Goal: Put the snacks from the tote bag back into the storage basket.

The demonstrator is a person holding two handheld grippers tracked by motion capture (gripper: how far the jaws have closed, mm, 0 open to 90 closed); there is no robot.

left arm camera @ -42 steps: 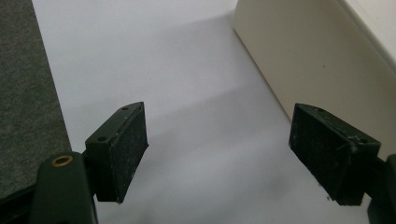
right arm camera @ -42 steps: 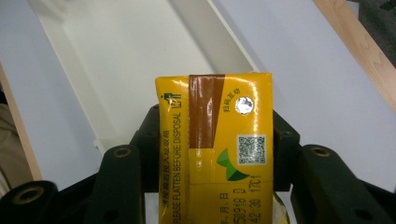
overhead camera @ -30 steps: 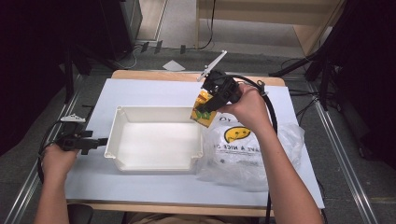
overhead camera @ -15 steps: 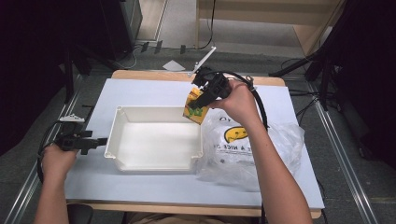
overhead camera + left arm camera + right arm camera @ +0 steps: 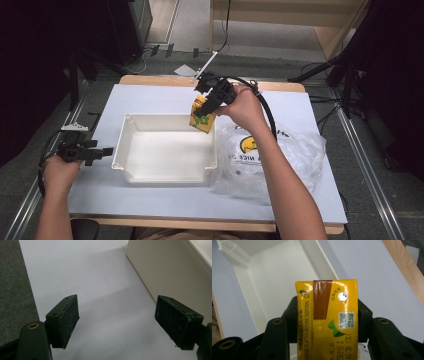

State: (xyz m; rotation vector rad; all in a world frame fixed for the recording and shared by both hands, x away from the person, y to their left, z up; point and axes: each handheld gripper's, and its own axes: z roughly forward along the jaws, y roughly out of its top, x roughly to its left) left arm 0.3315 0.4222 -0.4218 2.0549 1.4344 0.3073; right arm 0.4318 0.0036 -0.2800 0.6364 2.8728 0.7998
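- Carton (image 5: 327, 320): yellow drink carton with a brown strip, a foil straw hole, a QR code and a green leaf mark. Legible print: "PLEASE FLATTEN BEFORE DISPOSAL" along one edge; date digits near the bottom are partly cut off. Small characters beside the foil hole are too small to read.
- Right gripper (image 5: 212, 100): its jaws are clamped on the two sides of the carton, which hangs tilted above the far right corner of the tray (image 5: 165, 172).
- Right hand (image 5: 245, 107): reaches forward over the bag, the forearm running from the near edge of the desk (image 5: 150, 100) toward its far edge; a black cable loops over the wrist.
- Bag (image 5: 280, 160): clear plastic, crumpled, just beside the right wall of the tray; it bears a yellow smiley face and dark lettering that reads in part "NICE D", seen upside down.
- Tray: white, rectangular, near the middle of the desk.
- Left gripper (image 5: 95, 152): held level at the left edge of the desk, pointing at the left wall of the tray; jaws spread wide with nothing between them.
- Left hand (image 5: 62, 167): wrapped around the gripper's body beyond the left edge of the desk.
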